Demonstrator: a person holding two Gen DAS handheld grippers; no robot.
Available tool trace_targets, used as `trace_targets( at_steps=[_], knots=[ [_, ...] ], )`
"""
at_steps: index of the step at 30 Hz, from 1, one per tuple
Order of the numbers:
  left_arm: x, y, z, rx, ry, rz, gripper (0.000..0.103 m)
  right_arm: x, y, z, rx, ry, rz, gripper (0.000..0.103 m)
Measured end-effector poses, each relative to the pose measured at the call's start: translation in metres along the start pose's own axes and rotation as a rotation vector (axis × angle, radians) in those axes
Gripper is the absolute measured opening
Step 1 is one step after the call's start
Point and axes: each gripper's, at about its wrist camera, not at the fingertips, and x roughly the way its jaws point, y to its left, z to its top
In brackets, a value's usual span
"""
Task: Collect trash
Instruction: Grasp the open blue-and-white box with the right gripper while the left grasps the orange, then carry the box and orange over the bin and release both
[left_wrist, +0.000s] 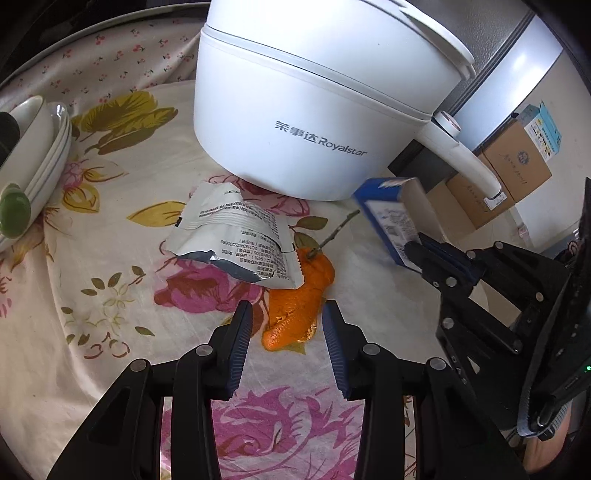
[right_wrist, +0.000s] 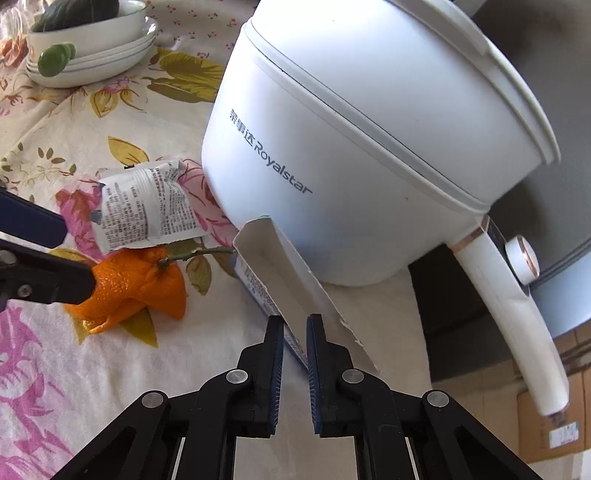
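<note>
An orange peel with a stem lies on the floral tablecloth, also in the right wrist view. A torn silver wrapper lies partly over it, also seen in the right wrist view. My left gripper is open, its fingers on either side of the peel's near end. My right gripper is shut on an opened blue and white carton, held above the table; the left wrist view shows the carton in the right gripper.
A big white Royalstar electric pot with a long handle stands just behind the trash. Stacked white bowls with green vegetables sit at the left. Cardboard boxes stand on the floor beyond the table edge.
</note>
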Motion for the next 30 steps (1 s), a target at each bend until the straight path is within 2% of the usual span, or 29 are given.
trace_targets(
  at_steps=[1,3,6,8,9,13,17,21,28,30],
  knots=[
    [0.001,-0.001,-0.001,0.017,0.001,0.008,0.041,-0.006,-0.002,-0.005,0.031,-0.007,0.005,0.0],
    [0.006,-0.006,-0.002,0.045,-0.002,0.022,0.041,-0.021,-0.006,-0.014,0.096,-0.02,0.007,0.0],
    [0.013,-0.01,-0.001,0.072,-0.01,0.063,0.041,-0.042,-0.013,-0.029,0.167,-0.03,0.057,0.0],
    [0.02,-0.011,-0.001,0.095,0.005,0.107,0.018,-0.057,-0.016,-0.042,0.21,-0.032,0.095,0.0],
    [0.019,-0.012,-0.001,0.101,-0.002,0.118,0.013,-0.067,-0.017,-0.049,0.236,-0.036,0.117,0.0],
    [0.012,-0.012,-0.005,0.067,0.021,0.106,0.009,-0.107,-0.017,-0.09,0.309,-0.042,0.187,0.0],
    [-0.001,-0.023,-0.011,0.038,0.028,0.057,0.009,-0.135,-0.024,-0.117,0.385,-0.027,0.237,0.0],
    [-0.028,-0.049,-0.019,0.042,-0.005,0.008,0.009,-0.171,-0.036,-0.137,0.442,-0.053,0.236,0.0],
    [-0.063,-0.1,-0.08,0.103,0.017,-0.133,0.009,-0.189,-0.035,-0.18,0.521,-0.052,0.226,0.0],
    [-0.068,-0.117,-0.096,0.149,0.022,-0.141,0.009,-0.197,-0.034,-0.186,0.53,-0.063,0.228,0.0]
  ],
)
